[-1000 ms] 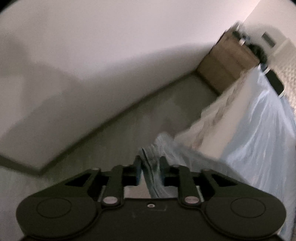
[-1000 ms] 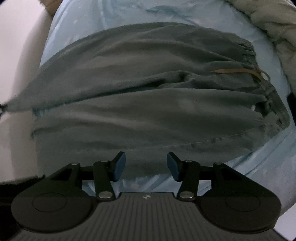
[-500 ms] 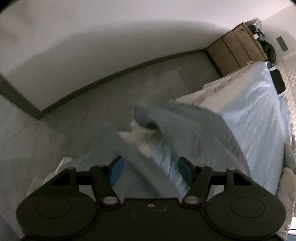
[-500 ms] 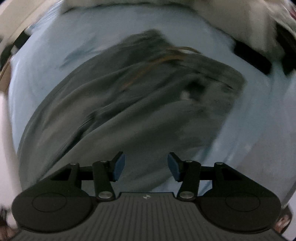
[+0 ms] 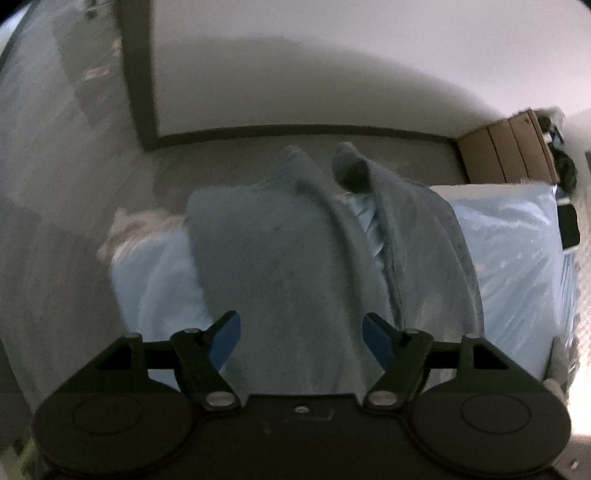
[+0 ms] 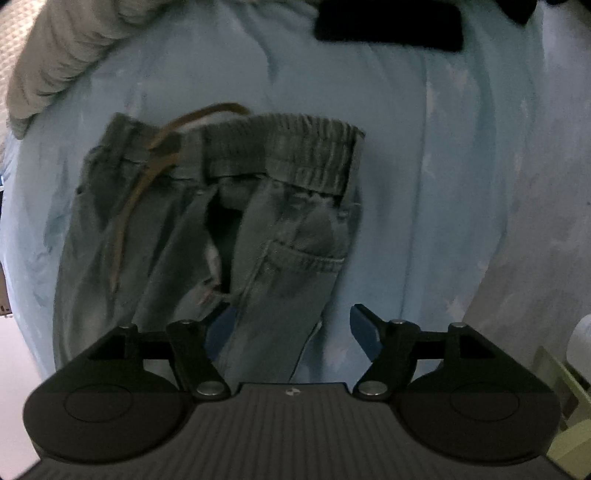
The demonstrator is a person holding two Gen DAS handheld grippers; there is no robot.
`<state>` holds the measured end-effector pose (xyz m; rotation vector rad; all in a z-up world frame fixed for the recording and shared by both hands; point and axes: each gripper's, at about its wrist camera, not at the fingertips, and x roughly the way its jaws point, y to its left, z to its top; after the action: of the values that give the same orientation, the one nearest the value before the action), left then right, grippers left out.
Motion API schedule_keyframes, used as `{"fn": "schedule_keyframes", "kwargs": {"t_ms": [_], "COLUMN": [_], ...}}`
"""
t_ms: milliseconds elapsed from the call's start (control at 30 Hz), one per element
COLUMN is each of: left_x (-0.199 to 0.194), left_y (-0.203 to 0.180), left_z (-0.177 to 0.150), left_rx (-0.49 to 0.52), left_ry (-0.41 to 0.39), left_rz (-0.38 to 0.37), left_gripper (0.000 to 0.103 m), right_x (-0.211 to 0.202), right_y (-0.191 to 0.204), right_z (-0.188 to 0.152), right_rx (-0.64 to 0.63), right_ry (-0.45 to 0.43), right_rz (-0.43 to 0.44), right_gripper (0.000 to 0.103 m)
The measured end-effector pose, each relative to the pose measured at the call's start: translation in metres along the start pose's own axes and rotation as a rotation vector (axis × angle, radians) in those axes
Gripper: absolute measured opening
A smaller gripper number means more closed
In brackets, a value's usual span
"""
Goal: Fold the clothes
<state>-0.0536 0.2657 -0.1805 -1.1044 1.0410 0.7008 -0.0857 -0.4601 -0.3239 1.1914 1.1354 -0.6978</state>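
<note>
Grey-blue jeans lie on the light blue bedsheet, elastic waistband at the top with a brown drawstring. The right gripper hovers over the upper leg near the pocket, jaws opening, with denim seen below the gap but no pad pressing on it. In the left wrist view the two legs run away toward the bed's end, their cuffs hanging over the edge. The left gripper is above them, jaws opening, holding nothing.
A rumpled grey blanket lies at the upper left of the bed and a black object at the top. Past the bed's end are grey floor, a white wall and a wooden cabinet. A dark phone-like slab lies at the right.
The left gripper let go of the leg cloth, opened and swung back over the bed. The right gripper rolled round and came down toward the waistband end, opening wider.
</note>
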Motion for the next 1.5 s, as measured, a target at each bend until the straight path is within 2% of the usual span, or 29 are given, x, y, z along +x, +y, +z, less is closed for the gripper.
{"fn": "schedule_keyframes", "kwargs": {"t_ms": [200, 233, 267, 300, 333, 367, 467, 600, 833, 900, 1000, 1167, 1333, 1500], "left_x": [-0.018, -0.017, -0.017, -0.016, -0.015, -0.012, 0.0, 0.028, 0.083, 0.097, 0.109, 0.134, 0.155, 0.155], "left_y": [0.025, 0.028, 0.031, 0.034, 0.037, 0.039, 0.044, 0.048, 0.052, 0.05, 0.043, 0.034, 0.035, 0.041], "left_z": [-0.027, -0.028, -0.03, -0.031, -0.032, -0.032, -0.033, -0.034, -0.043, -0.046, -0.051, -0.07, -0.088, -0.079], "left_rx": [-0.084, -0.097, -0.111, -0.13, -0.151, -0.172, -0.232, -0.277, -0.312, -0.298, -0.264, -0.204, -0.291, -0.383], "left_ry": [0.008, 0.011, 0.015, 0.018, 0.022, 0.025, 0.032, 0.077, 0.228, 0.285, 0.317, 0.407, 0.443, 0.338], "left_rz": [0.006, 0.0, -0.006, -0.019, -0.035, -0.053, -0.107, -0.141, -0.101, -0.071, -0.086, -0.062, -0.134, -0.21], "left_gripper": [0.073, 0.073, 0.073, 0.073, 0.073, 0.073, 0.073, 0.073, 0.073, 0.073, 0.073, 0.073, 0.073, 0.071], "right_x": [0.032, 0.032, 0.032, 0.032, 0.028, 0.022, 0.002, -0.028, -0.082, -0.09, -0.094, -0.1, -0.111, -0.121], "right_y": [-0.008, -0.007, -0.006, -0.005, -0.001, 0.005, 0.022, 0.036, 0.072, 0.087, 0.099, 0.119, 0.127, 0.128], "right_z": [0.014, 0.015, 0.016, 0.017, 0.018, 0.017, 0.016, 0.012, -0.003, -0.005, -0.007, -0.007, -0.01, -0.009], "right_rx": [0.108, 0.116, 0.125, 0.132, 0.124, 0.113, 0.09, 0.13, 0.185, 0.188, 0.195, 0.2, 0.189, 0.162], "right_ry": [0.04, 0.036, 0.032, 0.027, 0.016, 0.005, -0.03, -0.057, -0.098, -0.111, -0.12, -0.129, -0.137, -0.157], "right_rz": [0.056, 0.067, 0.078, 0.09, 0.107, 0.12, 0.168, 0.245, 0.337, 0.347, 0.373, 0.399, 0.394, 0.379], "right_gripper": [0.069, 0.059, 0.043, 0.034, 0.019, 0.01, 0.006, 0.004, 0.004, 0.004, 0.004, 0.004, 0.004, 0.004]}}
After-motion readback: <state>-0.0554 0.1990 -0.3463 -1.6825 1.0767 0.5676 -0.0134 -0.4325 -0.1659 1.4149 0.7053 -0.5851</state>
